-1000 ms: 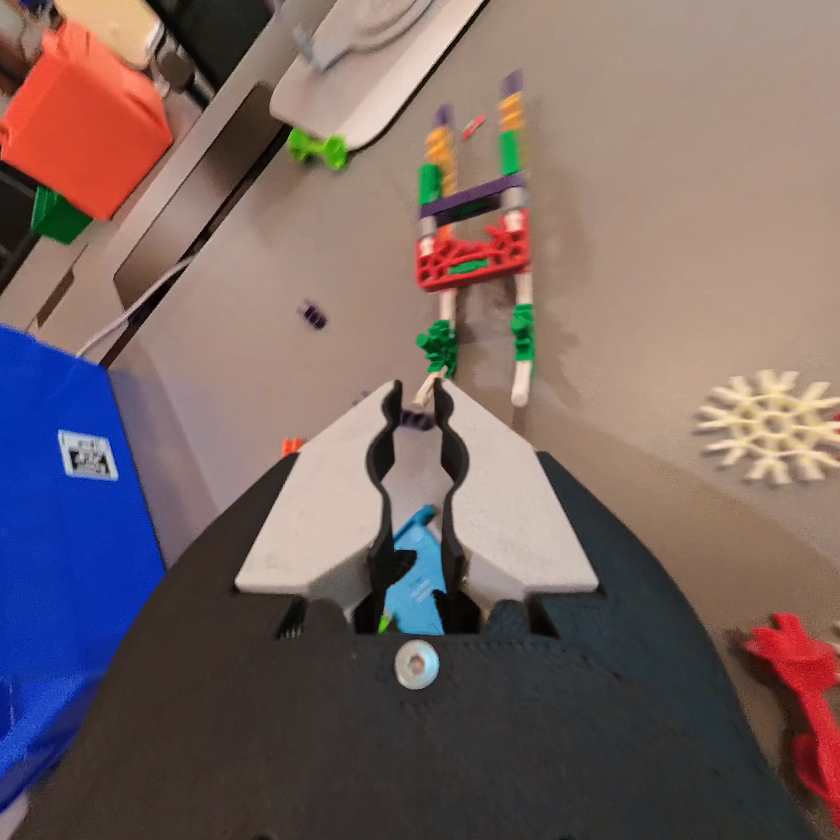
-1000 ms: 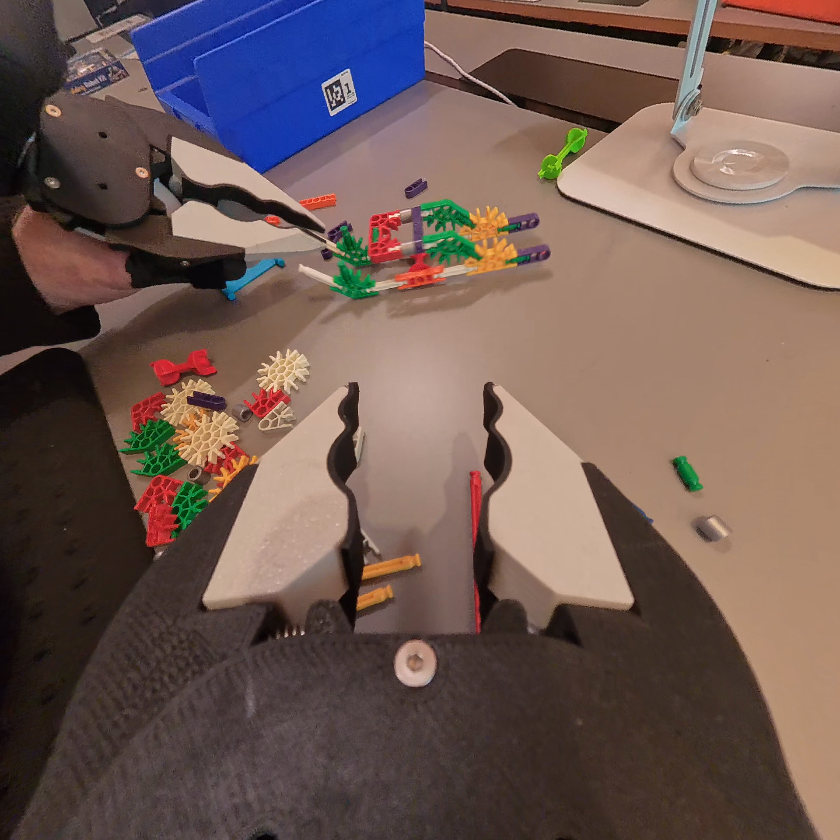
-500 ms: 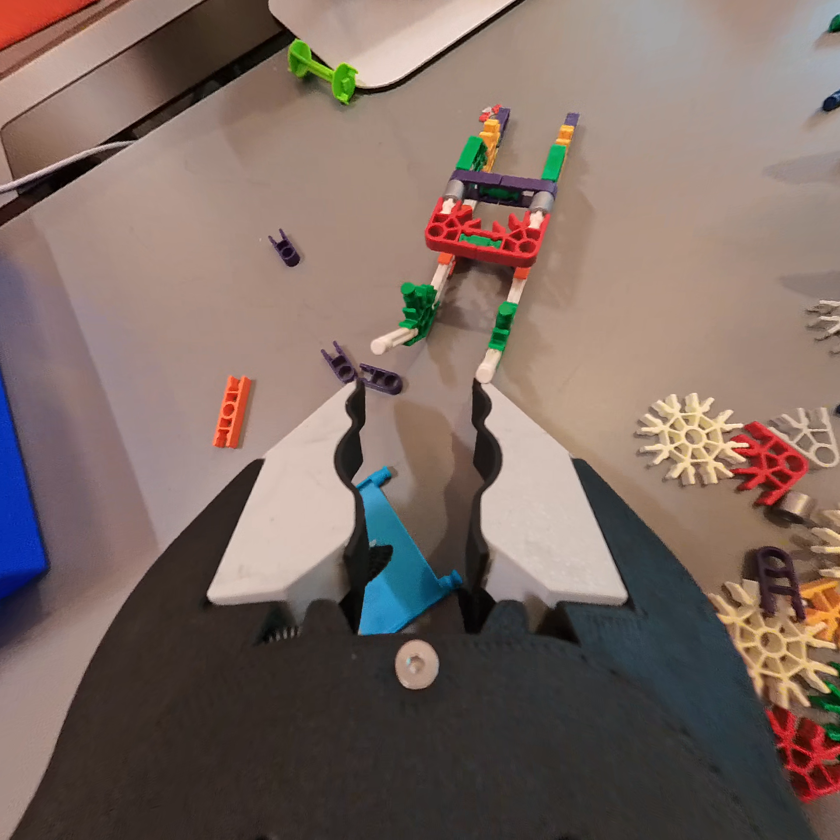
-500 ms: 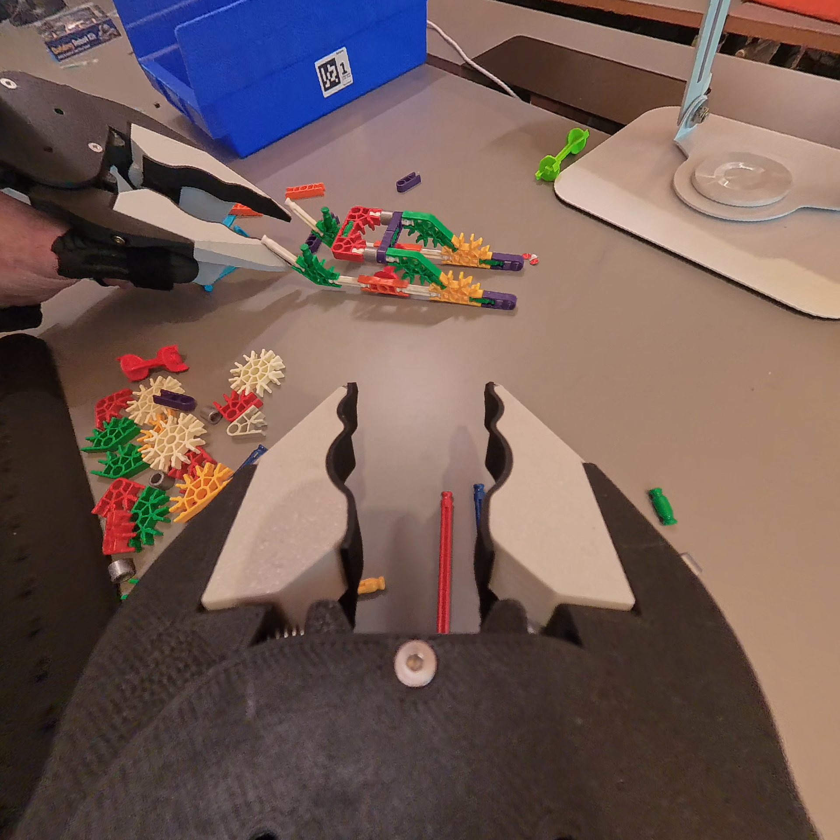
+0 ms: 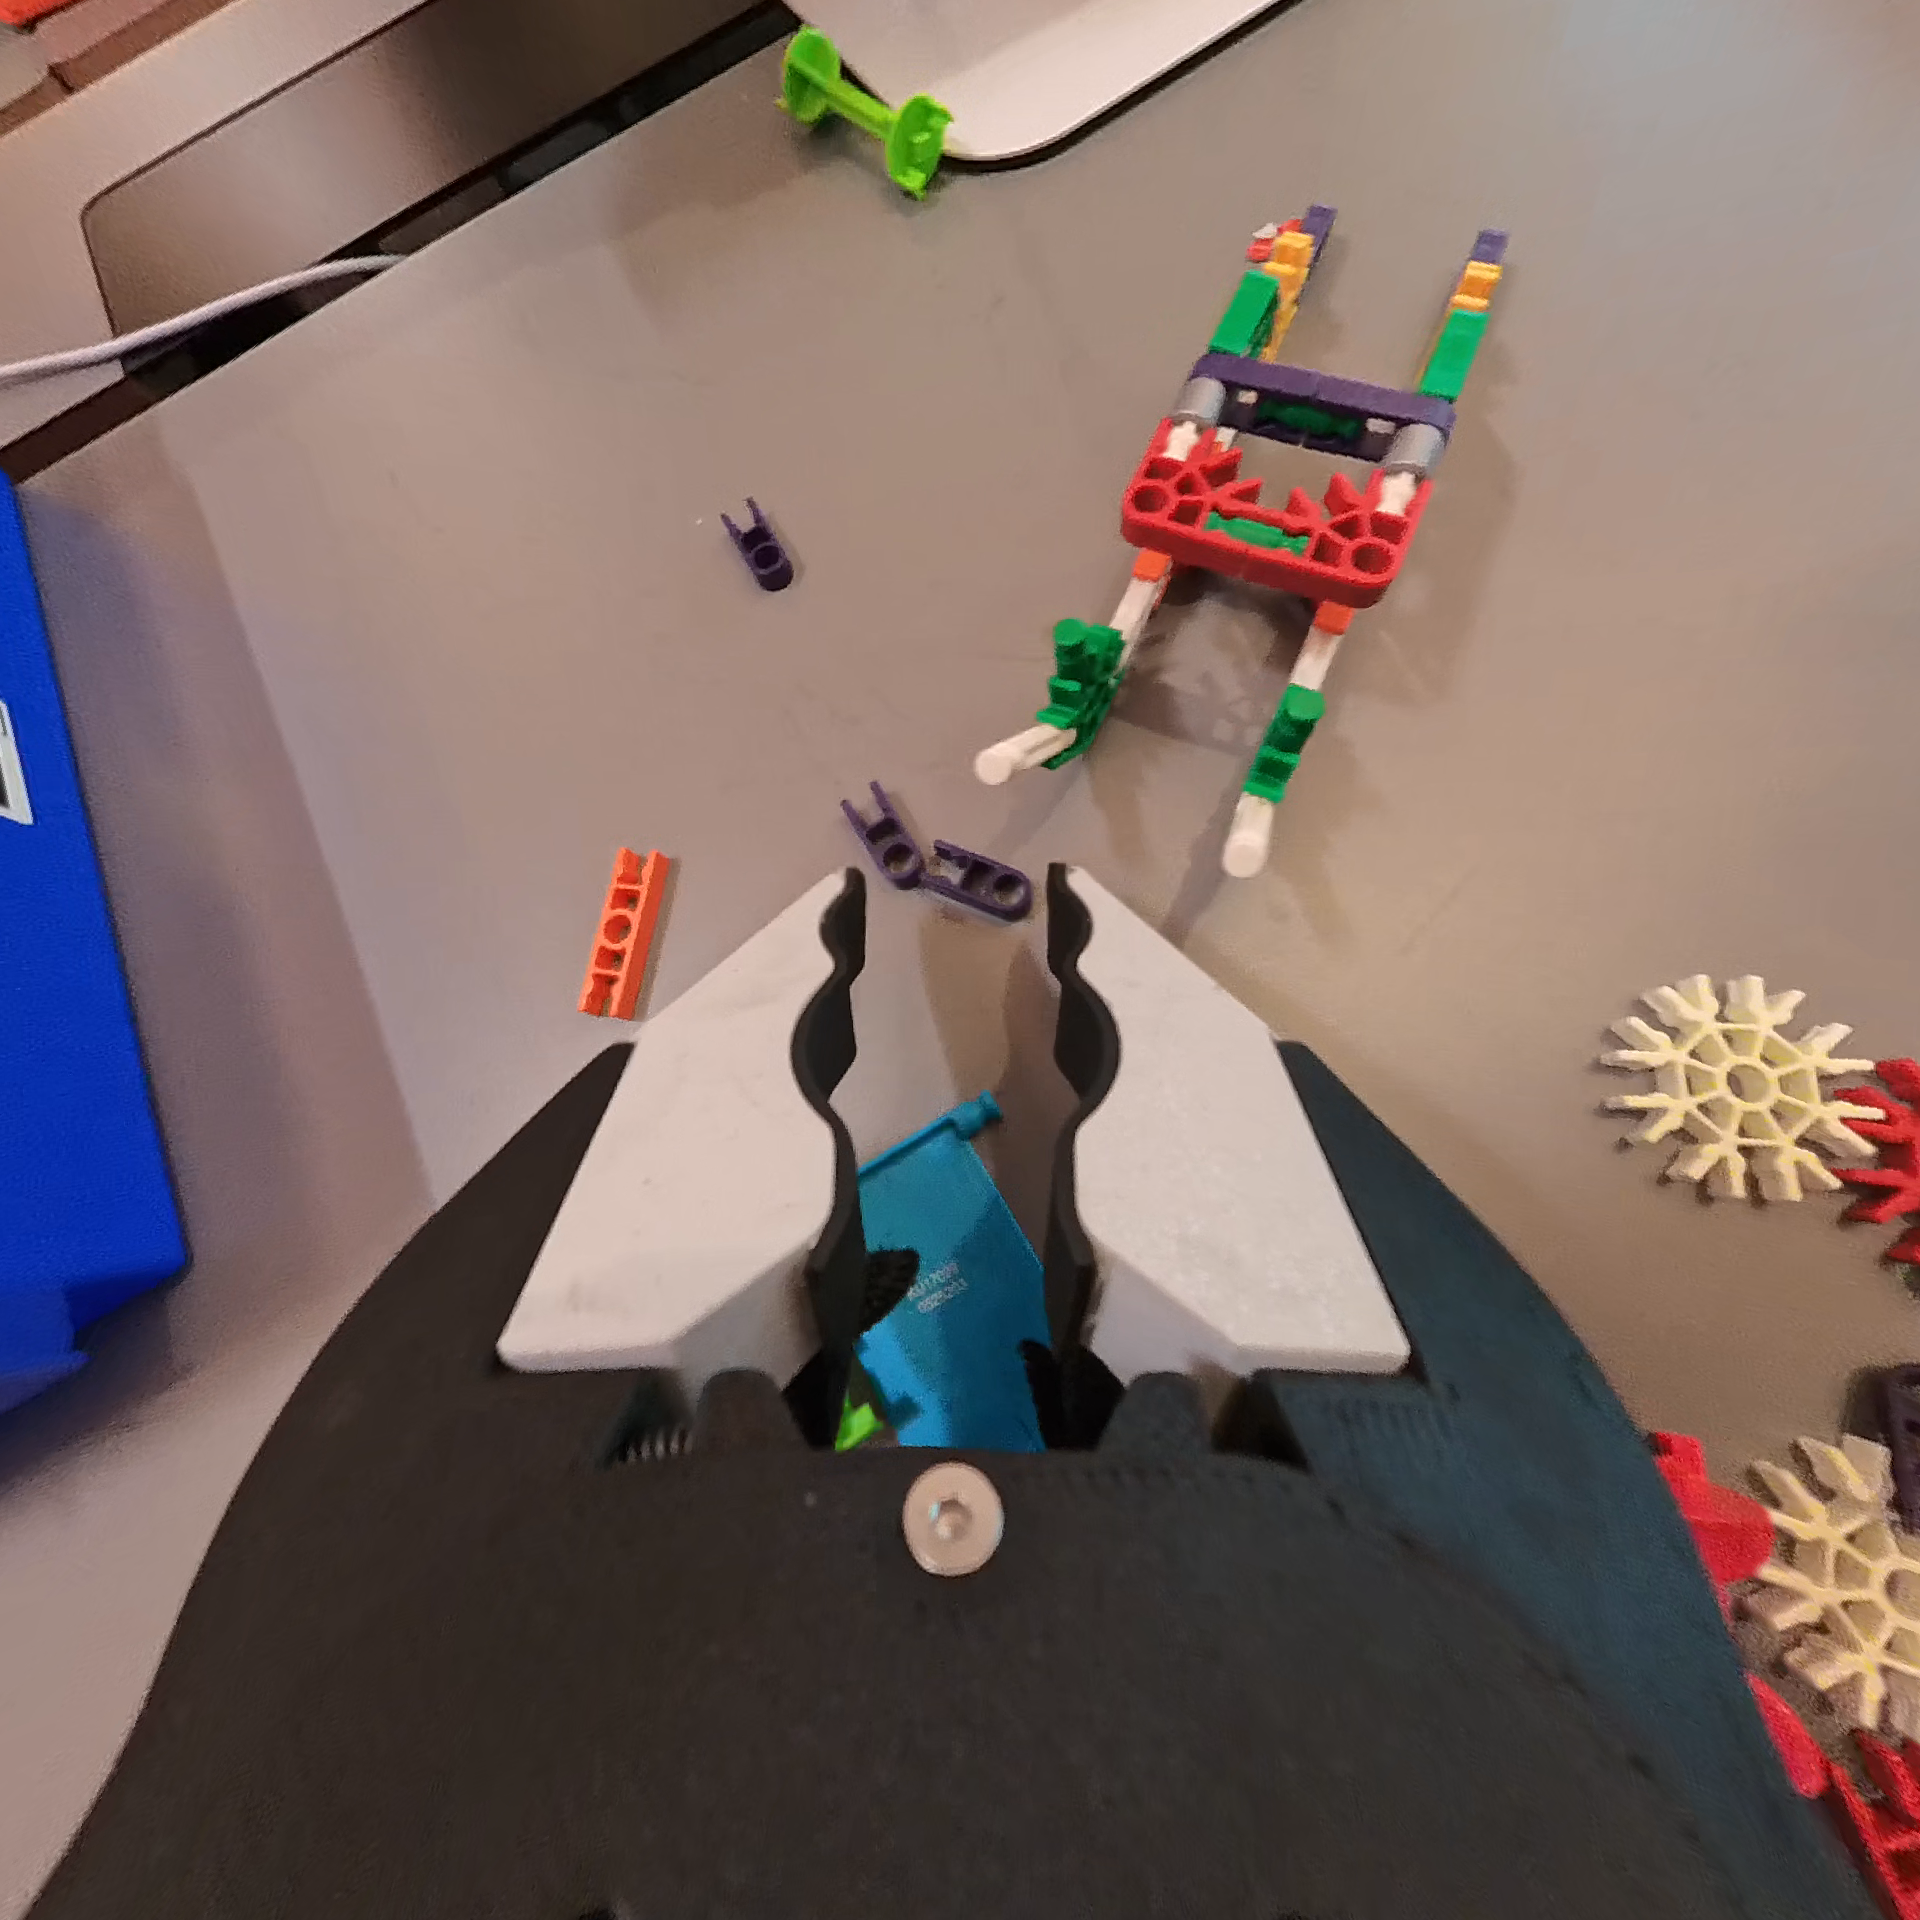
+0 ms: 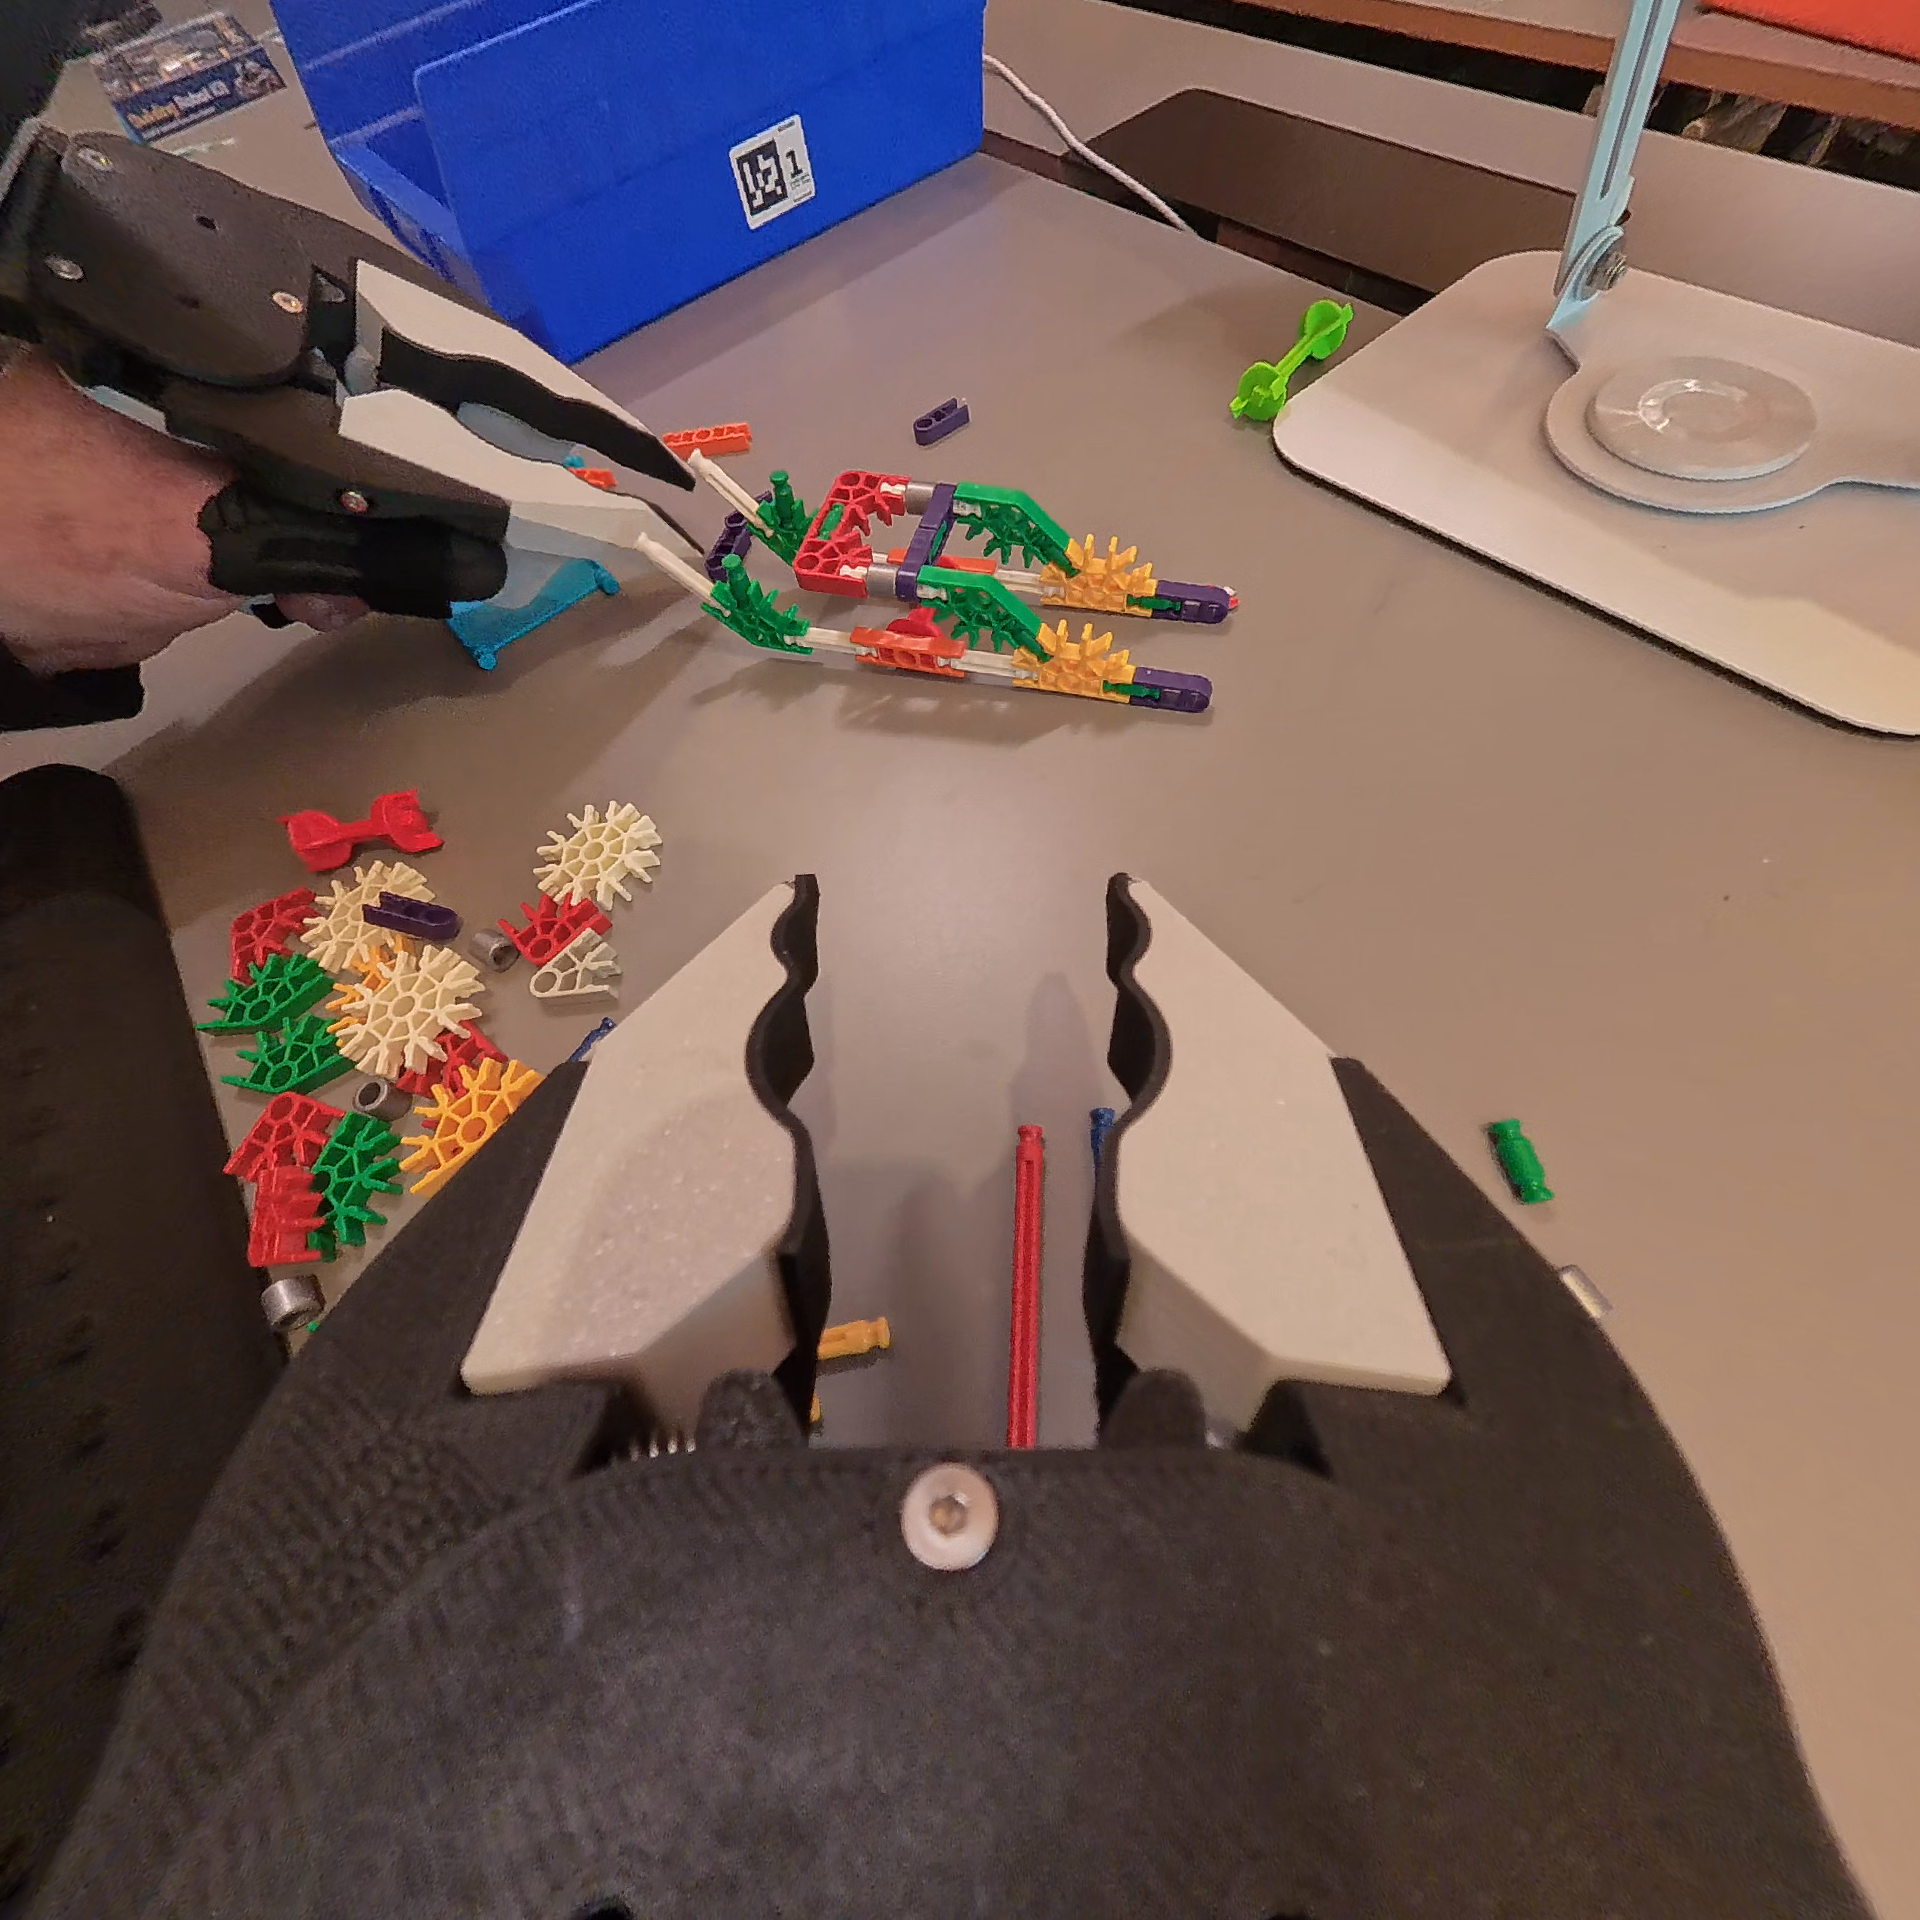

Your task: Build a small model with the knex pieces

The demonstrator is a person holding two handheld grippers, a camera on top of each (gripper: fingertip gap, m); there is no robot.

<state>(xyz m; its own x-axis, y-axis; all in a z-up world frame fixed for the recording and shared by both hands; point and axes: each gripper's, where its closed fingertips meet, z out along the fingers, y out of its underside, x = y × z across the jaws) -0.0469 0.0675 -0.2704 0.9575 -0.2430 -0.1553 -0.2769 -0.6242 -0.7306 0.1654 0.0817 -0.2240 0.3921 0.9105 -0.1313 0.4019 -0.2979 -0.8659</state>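
Toy frame (image 5: 1280, 516) beyond parted, empty left tongs (image 5: 951, 896).

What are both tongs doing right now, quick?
Left tongs: open, empty, just short of two purple connectors.
Right tongs: open, empty, above a red rod.

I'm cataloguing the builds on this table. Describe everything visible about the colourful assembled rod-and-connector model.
The model is a plastic construction-toy frame lying flat on the grey table. Two parallel white-rod rails carry green, orange, yellow and purple connectors, joined by a red cross-piece and a purple one with grey spacers. Two bare white rod ends point toward the left claw, which is open and holds nothing; the views do not settle whether it touches them. Two loose purple clips lie beside that end.
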